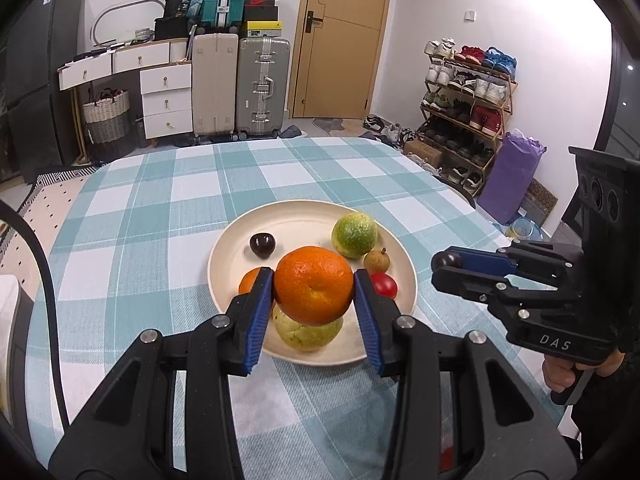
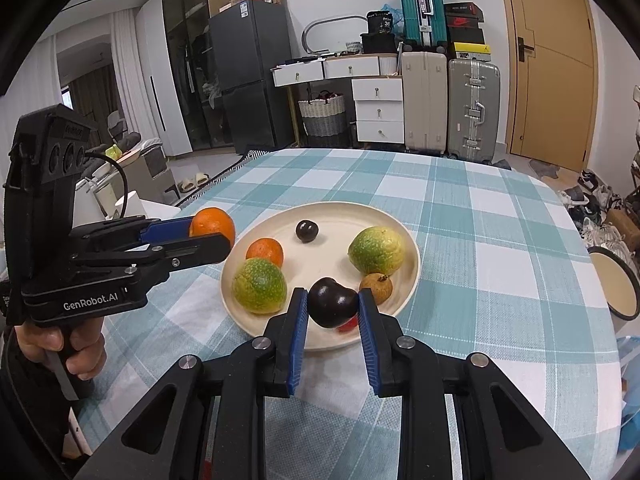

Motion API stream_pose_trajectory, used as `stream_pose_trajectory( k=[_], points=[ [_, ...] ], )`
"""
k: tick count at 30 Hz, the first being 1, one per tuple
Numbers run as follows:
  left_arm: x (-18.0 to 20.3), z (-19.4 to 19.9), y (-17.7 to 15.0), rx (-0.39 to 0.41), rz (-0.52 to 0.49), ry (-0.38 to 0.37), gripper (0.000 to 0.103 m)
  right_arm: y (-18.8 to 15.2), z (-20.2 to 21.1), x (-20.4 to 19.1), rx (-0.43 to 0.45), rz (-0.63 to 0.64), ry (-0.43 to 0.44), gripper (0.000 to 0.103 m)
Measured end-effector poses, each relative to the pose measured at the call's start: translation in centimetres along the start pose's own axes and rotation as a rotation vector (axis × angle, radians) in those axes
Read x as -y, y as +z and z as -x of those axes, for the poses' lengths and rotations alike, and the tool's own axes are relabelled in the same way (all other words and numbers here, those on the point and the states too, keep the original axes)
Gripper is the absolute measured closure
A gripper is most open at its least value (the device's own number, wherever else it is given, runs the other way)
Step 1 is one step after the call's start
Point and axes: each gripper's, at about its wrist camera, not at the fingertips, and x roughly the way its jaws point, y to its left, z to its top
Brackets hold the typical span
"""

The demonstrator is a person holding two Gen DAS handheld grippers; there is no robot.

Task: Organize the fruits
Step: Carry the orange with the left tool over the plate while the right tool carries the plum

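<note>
A cream plate (image 1: 240, 236) (image 2: 344, 210) sits on the checked tablecloth. My left gripper (image 1: 314, 284) is shut on a large orange (image 1: 313, 285) (image 2: 213, 224) and holds it above the plate's near edge. My right gripper (image 2: 333, 302) (image 1: 445, 263) is shut on a dark plum (image 2: 331, 302) (image 1: 446, 261) above the plate's rim. On the plate lie a small orange (image 2: 265, 251) (image 1: 249, 280), two green citrus fruits (image 2: 259, 286) (image 2: 376, 250) (image 1: 354, 235), another dark plum (image 2: 306, 230) (image 1: 262, 245), a brown longan (image 2: 377, 286) (image 1: 376, 261) and a red fruit (image 1: 385, 285), mostly hidden in the right wrist view.
The table (image 1: 160, 200) ends at a rounded far edge. A round black-rimmed stool (image 2: 614, 284) stands off the table's right side. Suitcases (image 1: 262, 84), a white drawer unit (image 1: 166, 96) and a shoe rack (image 1: 468, 112) stand beyond.
</note>
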Motion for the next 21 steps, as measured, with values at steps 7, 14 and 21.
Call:
stream_pose_trajectory(
  k=[7,14,21],
  points=[
    [0.3,-2.2,0.9,-0.015,-0.015,0.004,0.066,0.3,-1.5,0.7,-0.012,-0.02,0.006,0.077],
    [0.0,-4.4,1.3,-0.037,-0.016,0.015,0.066,0.9,-2.8,1.1,-0.023,-0.032,0.01,0.077],
    [-0.4,-6.6,1.6,-0.059,-0.016,0.022,0.066,1.5,-4.2,1.6,-0.038,-0.05,0.023,0.077]
  ],
)
